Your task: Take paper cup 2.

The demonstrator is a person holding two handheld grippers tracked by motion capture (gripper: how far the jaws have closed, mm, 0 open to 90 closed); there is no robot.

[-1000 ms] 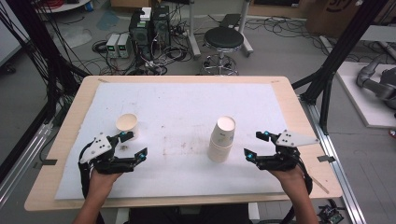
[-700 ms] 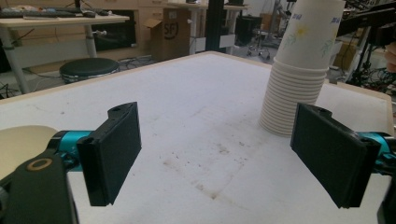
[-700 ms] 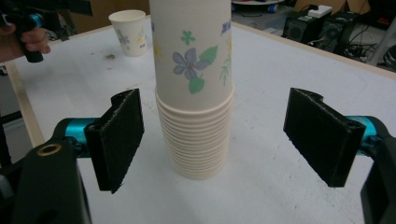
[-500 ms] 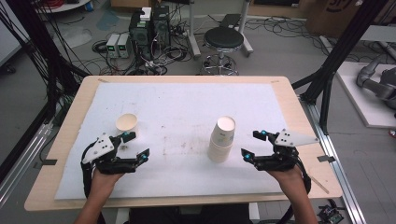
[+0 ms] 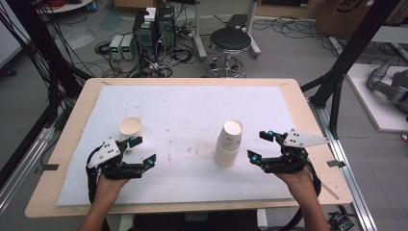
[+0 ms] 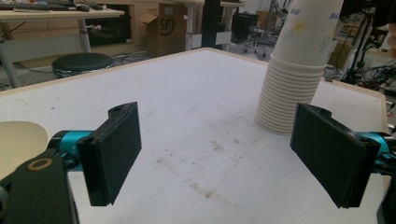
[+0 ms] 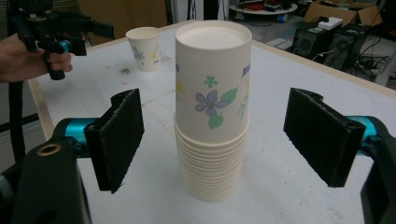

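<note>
Two claws work this desk (image 5: 308, 120), and both stand with jaws spread apart and nothing between them. The right claw (image 5: 262, 146) sits just beside the tall stack of upside-down flowered paper cups (image 5: 229, 143), which rises near the middle of the white mat (image 5: 192, 110); in the right gripper view the stack (image 7: 212, 112) stands squarely between the two black jaws, not yet touched. The left claw (image 5: 142, 150) hovers near the front left, close to the single upright cream paper cup (image 5: 130, 127).

The likely trouble: the stack is tall, narrow and light, so a jaw striking one side first could tip it, and a hard squeeze would probably crush the thin top cup. Gripping too low might lift several nested cups at once, or drag the whole column along the mat.

There is open mat all round the stack, with wide bare room behind it and between the two cups. The desk's right edge lies not far behind the right hand (image 5: 293, 175), so room for drawing back that way is shorter.
</note>
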